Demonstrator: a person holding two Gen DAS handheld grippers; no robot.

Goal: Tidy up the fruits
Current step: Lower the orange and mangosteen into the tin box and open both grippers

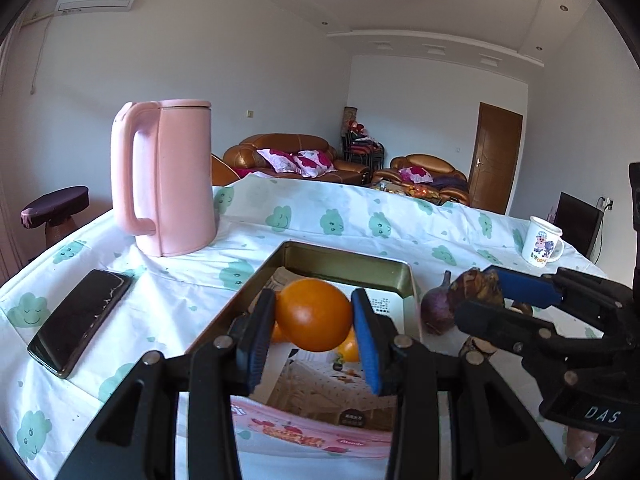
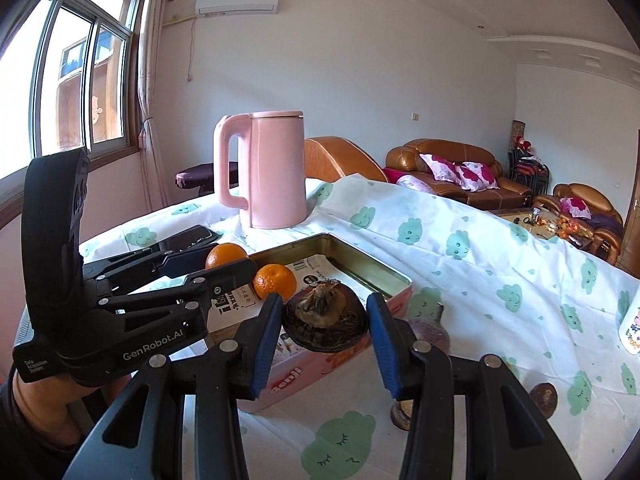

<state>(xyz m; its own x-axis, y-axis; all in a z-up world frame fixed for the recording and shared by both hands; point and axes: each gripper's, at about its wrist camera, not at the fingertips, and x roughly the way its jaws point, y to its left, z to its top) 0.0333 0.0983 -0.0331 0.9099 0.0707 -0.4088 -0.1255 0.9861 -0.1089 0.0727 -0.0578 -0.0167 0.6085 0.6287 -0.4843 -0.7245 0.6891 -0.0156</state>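
Observation:
My left gripper (image 1: pixel 314 304) is shut on an orange (image 1: pixel 316 320) and holds it over an open gold-lined tin (image 1: pixel 344 257) with a printed paper liner. Two more oranges (image 1: pixel 347 350) lie in the tin, partly hidden beneath it. My right gripper (image 2: pixel 325 308) is shut on a dark brown, root-like bulb (image 2: pixel 324 320) above the tin's near right corner (image 2: pixel 394 280). In the right wrist view the left gripper (image 2: pixel 230 258) with its orange (image 2: pixel 224 255) is at left, and one orange (image 2: pixel 275 282) rests in the tin. The right gripper (image 1: pixel 476 292) appears at right in the left wrist view.
A pink kettle (image 1: pixel 172 180) stands behind the tin, with a black phone (image 1: pixel 80 320) to its left. A purple round vegetable (image 1: pixel 438 312) lies right of the tin. A printed mug (image 1: pixel 542 242) sits far right. Small brown pieces (image 2: pixel 544 398) lie on the cloud-print cloth.

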